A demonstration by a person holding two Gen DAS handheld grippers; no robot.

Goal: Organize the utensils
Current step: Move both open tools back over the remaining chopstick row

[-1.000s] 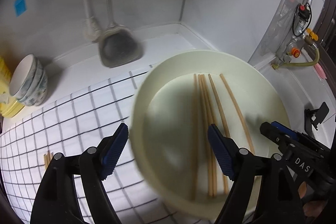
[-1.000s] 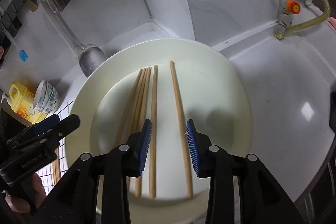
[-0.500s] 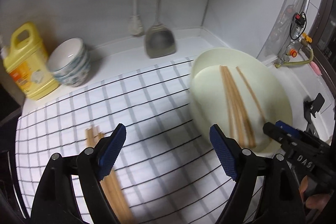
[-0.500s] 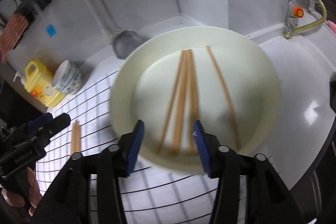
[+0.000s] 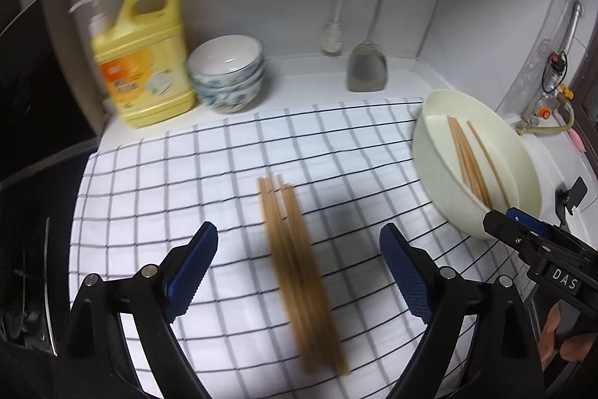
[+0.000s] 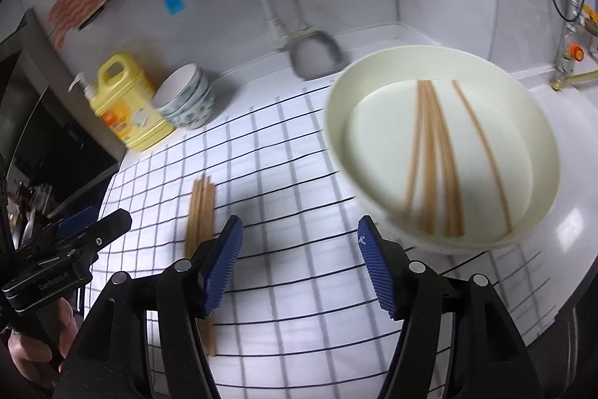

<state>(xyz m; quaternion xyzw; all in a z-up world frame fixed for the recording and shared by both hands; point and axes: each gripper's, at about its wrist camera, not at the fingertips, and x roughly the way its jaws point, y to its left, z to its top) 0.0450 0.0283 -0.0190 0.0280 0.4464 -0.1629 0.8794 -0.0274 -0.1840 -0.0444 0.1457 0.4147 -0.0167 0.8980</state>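
Two groups of wooden chopsticks. One bundle (image 5: 299,272) lies loose on the checked cloth (image 5: 187,182), thin pale-brown sticks packed side by side, blurred. Second group (image 6: 433,156) sits inside the cream basin (image 6: 336,122) at the cloth's right edge: several fanned together, one stick apart to their right. Left gripper (image 5: 299,272) hangs over the cloth bundle, jaws spread wide, holding nothing. Right gripper (image 6: 299,268) also gapes empty, above the cloth beside the basin.
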